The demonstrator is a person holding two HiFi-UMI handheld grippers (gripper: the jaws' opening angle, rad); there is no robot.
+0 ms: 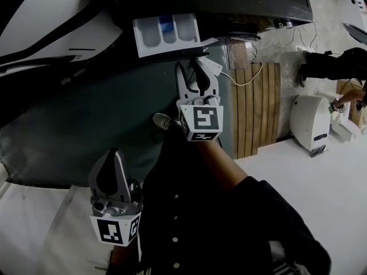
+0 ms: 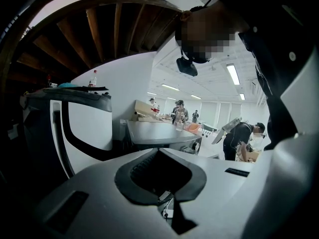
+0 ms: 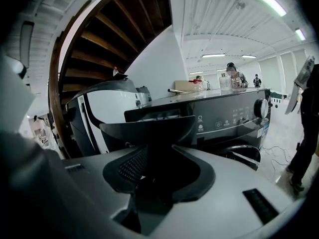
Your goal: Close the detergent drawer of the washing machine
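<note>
White detergent drawer (image 1: 166, 39) with a blue compartment; dark grey washing machine (image 3: 234, 119); brown wooden slats (image 1: 256, 107).

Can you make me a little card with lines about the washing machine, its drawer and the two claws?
Washing machine: dark front
Detergent drawer: pulled out, white inside, one blue pocket
Right claw: open, pointing at the drawer's front and close to it
Left claw: shut, empty, held low and away from the machine
Job: drawer not yet closed
</note>
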